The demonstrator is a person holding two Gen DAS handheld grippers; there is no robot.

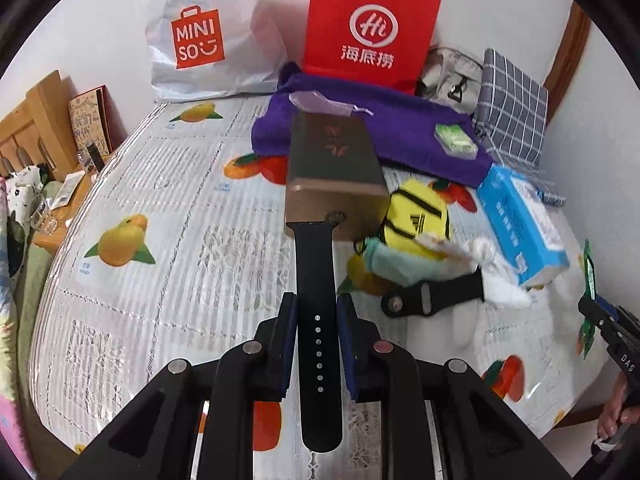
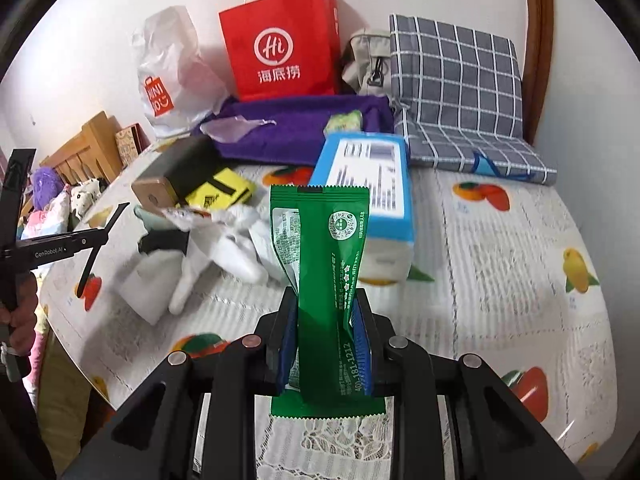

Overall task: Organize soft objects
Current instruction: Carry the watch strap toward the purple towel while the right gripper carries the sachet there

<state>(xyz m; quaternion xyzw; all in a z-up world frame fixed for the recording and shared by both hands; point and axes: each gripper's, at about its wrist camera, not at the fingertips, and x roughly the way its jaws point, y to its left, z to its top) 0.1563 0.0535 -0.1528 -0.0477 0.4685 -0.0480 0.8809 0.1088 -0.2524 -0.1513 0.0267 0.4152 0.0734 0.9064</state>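
Here, our left gripper [image 1: 317,312] pinches a black watch strap [image 1: 318,300] and our right gripper [image 2: 326,308] clamps a green sachet [image 2: 328,280], both above the fruit-print table [image 2: 500,280]. We should keep both grips firm and set each down gently, clear of the clutter.

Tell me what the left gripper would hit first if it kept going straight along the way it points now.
Probably the brown box. The left gripper is shut on a black watch strap, whose far end already overlaps the box's near edge in this view. Depth is unclear, so the fruit-print table cover before it might come first.
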